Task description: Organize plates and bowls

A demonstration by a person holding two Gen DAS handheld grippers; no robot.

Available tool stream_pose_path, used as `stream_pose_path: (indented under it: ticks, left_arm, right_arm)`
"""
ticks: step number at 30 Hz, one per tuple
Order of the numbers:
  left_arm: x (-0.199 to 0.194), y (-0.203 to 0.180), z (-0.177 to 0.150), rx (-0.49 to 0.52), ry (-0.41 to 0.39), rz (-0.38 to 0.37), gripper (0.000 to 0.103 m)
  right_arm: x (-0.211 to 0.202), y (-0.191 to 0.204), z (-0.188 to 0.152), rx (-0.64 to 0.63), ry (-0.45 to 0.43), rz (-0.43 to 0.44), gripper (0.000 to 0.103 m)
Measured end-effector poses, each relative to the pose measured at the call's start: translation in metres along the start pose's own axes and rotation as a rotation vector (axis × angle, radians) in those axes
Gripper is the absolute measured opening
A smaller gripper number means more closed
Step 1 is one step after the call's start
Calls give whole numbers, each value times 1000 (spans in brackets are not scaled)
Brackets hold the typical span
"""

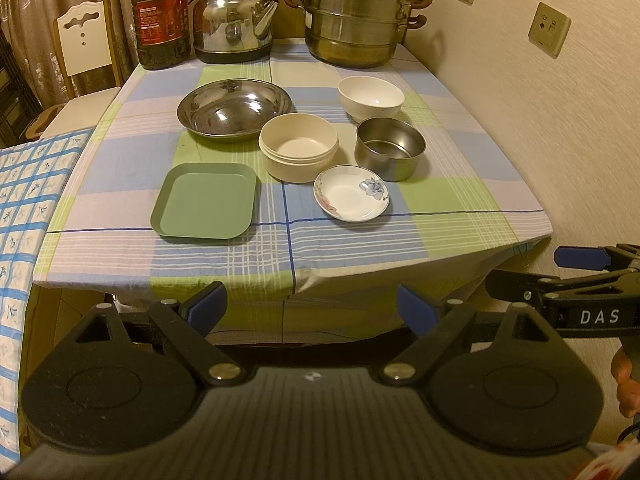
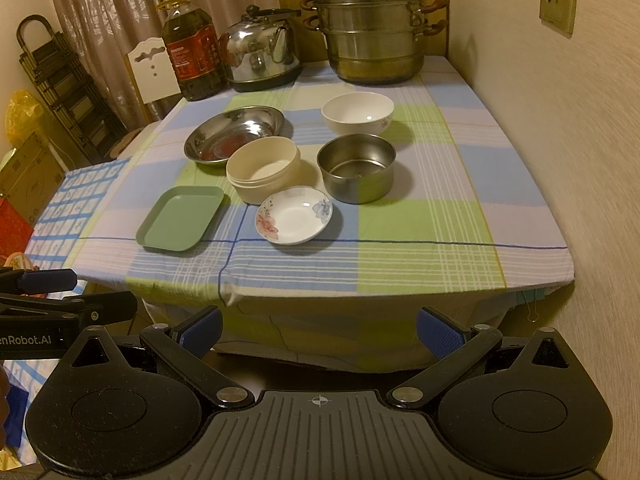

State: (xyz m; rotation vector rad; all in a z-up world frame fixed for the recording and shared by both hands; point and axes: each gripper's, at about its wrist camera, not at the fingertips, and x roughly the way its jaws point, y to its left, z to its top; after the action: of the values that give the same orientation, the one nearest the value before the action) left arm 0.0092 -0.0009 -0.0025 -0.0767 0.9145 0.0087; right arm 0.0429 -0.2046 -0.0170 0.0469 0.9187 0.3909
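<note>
On the checked tablecloth lie a green square plate (image 1: 204,200) (image 2: 180,219), a wide steel dish (image 1: 235,109) (image 2: 234,135), a cream round bowl (image 1: 298,147) (image 2: 263,168), a small flowered saucer (image 1: 351,193) (image 2: 294,215), a steel bowl (image 1: 390,148) (image 2: 356,167) and a white bowl (image 1: 371,96) (image 2: 357,113). All sit apart, none stacked. My left gripper (image 1: 312,308) is open and empty, held in front of the table's near edge. My right gripper (image 2: 320,332) is open and empty, beside it.
A cooking-oil bottle (image 1: 160,16), a steel kettle (image 1: 234,24) and a stacked steamer pot (image 1: 356,16) stand along the table's far edge. A wall (image 1: 540,120) runs along the right side. A chair (image 1: 84,40) and a blue-checked surface (image 1: 24,208) are at the left.
</note>
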Motion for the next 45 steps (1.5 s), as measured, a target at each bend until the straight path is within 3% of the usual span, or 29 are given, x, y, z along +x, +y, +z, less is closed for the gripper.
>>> stream_pose_path:
  ticks: [33, 45]
  left_arm:
    - [3, 1, 1, -17, 3, 2, 91]
    - [5, 12, 9, -59, -21, 27, 91]
  right_arm:
    - [-2, -4, 5, 0, -4, 9, 103]
    - [4, -12, 14, -21, -48, 17, 103]
